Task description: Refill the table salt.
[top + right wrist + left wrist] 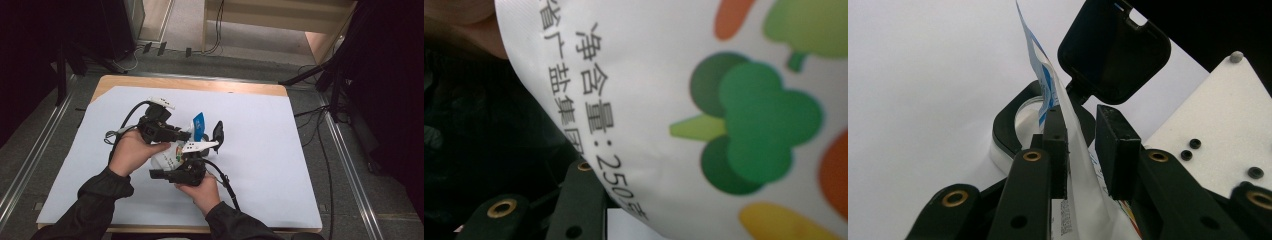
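High view, frame centre: both grippers meet at a white printed pouch (167, 157) above the pale table sheet (280, 150). Left gripper (1083, 150) has its jaws slightly apart around the pouch's upper edge, beside a black hinged lid (1113, 50). Right gripper (172, 175) is pressed against the pouch's vegetable print; its jaw state cannot be told.

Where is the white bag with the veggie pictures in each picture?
High view: the white bag is near the centre, just below the middle.
Left gripper view: the bag rises up the middle, between the black fingers.
Right gripper view: the bag covers the upper right, with its broccoli print showing.
Shared landmark: the black lid, in the high and left gripper views.
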Demonstrator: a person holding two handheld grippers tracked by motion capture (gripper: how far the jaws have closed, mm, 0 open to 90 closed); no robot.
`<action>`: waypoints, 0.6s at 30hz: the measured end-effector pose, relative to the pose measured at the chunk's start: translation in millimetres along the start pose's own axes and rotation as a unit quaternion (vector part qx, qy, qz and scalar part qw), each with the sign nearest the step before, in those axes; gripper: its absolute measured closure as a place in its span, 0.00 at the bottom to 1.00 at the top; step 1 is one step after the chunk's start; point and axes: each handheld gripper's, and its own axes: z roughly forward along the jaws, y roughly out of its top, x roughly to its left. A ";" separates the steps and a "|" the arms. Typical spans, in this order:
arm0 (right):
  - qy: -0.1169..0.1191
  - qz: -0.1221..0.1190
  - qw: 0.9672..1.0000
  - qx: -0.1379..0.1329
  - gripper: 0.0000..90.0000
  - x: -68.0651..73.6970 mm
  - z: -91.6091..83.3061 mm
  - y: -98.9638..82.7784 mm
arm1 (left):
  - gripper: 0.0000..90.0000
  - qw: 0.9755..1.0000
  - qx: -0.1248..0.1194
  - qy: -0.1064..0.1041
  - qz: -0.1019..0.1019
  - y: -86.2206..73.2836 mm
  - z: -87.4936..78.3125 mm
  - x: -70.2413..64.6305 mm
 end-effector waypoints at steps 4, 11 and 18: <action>0.000 -0.001 1.000 0.001 0.75 0.8 0.2 0.8 | 0.84 1.000 0.000 -0.001 0.001 -0.1 -0.4 0.3; -0.002 -0.001 1.000 0.005 0.75 -0.6 0.3 0.2 | 0.83 1.000 0.002 -0.001 0.003 -0.7 0.7 1.9; -0.003 0.003 1.000 0.006 0.75 -0.7 0.5 0.3 | 0.83 1.000 0.002 0.000 0.005 -0.6 0.9 1.8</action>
